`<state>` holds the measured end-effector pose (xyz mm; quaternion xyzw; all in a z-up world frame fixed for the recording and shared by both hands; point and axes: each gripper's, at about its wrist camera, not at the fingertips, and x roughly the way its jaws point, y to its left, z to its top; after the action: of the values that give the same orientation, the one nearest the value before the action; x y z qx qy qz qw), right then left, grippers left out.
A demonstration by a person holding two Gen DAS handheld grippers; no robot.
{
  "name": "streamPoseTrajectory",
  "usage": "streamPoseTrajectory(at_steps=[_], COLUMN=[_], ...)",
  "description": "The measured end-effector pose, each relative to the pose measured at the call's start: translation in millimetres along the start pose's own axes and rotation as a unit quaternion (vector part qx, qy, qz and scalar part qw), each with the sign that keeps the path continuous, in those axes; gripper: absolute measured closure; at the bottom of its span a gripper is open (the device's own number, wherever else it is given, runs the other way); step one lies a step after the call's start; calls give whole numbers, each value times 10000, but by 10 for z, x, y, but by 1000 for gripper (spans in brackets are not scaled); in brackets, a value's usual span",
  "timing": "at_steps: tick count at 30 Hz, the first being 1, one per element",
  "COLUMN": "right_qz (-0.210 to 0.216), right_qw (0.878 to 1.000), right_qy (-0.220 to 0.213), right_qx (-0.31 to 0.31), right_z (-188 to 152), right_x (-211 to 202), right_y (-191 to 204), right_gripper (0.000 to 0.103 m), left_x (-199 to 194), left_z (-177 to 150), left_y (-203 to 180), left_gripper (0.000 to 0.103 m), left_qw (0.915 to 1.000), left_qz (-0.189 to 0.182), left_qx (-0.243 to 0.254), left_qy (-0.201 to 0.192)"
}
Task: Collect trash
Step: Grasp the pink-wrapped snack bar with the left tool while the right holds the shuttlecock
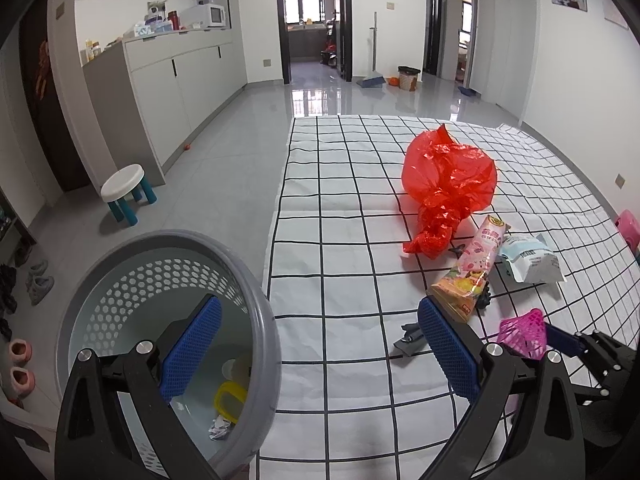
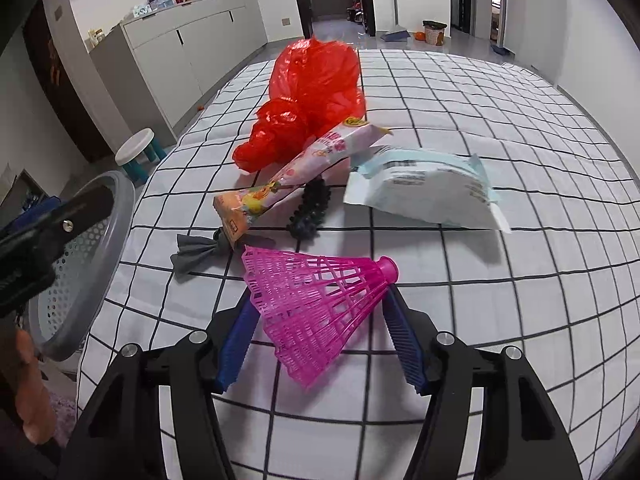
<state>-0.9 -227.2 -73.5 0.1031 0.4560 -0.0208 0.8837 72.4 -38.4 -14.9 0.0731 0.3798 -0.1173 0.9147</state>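
Inside the gray basket (image 1: pixel 256 320), only the left wrist view shows a yellow ring (image 1: pixel 230 400) and crumpled paper (image 1: pixel 219 427), with the left gripper (image 1: pixel 316 354) spread wide over its rim. Closer in the right view, the right gripper (image 2: pixel 320 320) pinches a pink mesh shuttlecock (image 2: pixel 316 312) above the checked cloth (image 2: pixel 480 280); beyond lie a snack wrapper (image 2: pixel 296 176) and a red plastic bag (image 2: pixel 308 92).

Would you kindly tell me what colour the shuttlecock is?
The shuttlecock is bright pink, seen best in the right wrist view.
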Motion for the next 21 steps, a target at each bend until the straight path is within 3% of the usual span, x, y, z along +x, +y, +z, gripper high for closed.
streamPoseTrajectory(at_steps=[21], right_qz=[-84], right_qw=[9988], right_qy=[-124], right_qx=[460], right_z=[-91], right_x=[-270], right_y=[-525], right_gripper=[43], left_x=[232], left_z=[13], left_y=[-551], left_gripper=[6], left_qw=[9985], left_qz=[-302], left_qx=[362], left_qy=[266])
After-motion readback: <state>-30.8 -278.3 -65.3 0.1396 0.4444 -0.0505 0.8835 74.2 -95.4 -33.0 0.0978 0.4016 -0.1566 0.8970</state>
